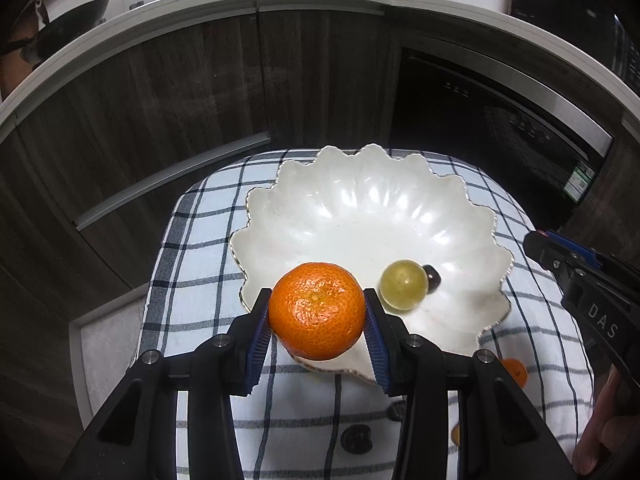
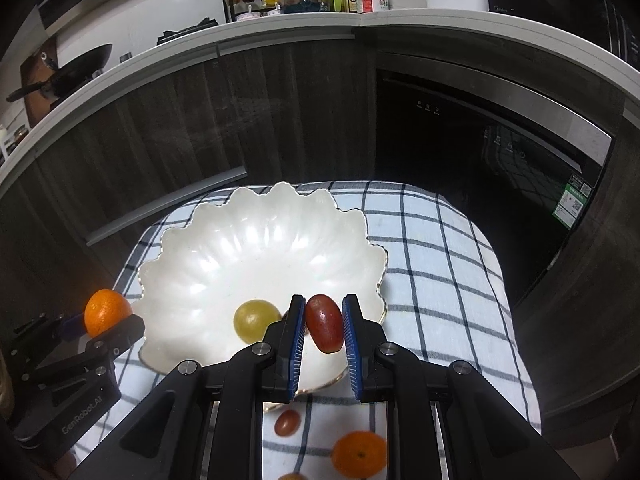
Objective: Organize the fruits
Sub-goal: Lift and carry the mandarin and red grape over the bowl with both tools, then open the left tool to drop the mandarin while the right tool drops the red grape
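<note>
A white scalloped bowl (image 1: 360, 208) (image 2: 256, 248) sits on a checked cloth. In it lie a green grape (image 1: 403, 285) (image 2: 256, 319) and a dark grape (image 1: 433, 277), mostly hidden behind the green one. My left gripper (image 1: 317, 312) is shut on a mandarin (image 1: 317, 311) (image 2: 107, 312), held above the bowl's near left rim. My right gripper (image 2: 323, 322) is shut on a red grape (image 2: 325, 323), held above the bowl's near right rim; it shows at the right edge of the left wrist view (image 1: 580, 280).
On the checked cloth (image 2: 432, 280) near me lie another mandarin (image 2: 359, 454) (image 1: 516, 372), a red grape (image 2: 287, 422) and dark fruits (image 1: 357, 438). Dark kitchen cabinets and a dishwasher (image 2: 480, 152) stand behind, with bottles and a wok on the counter.
</note>
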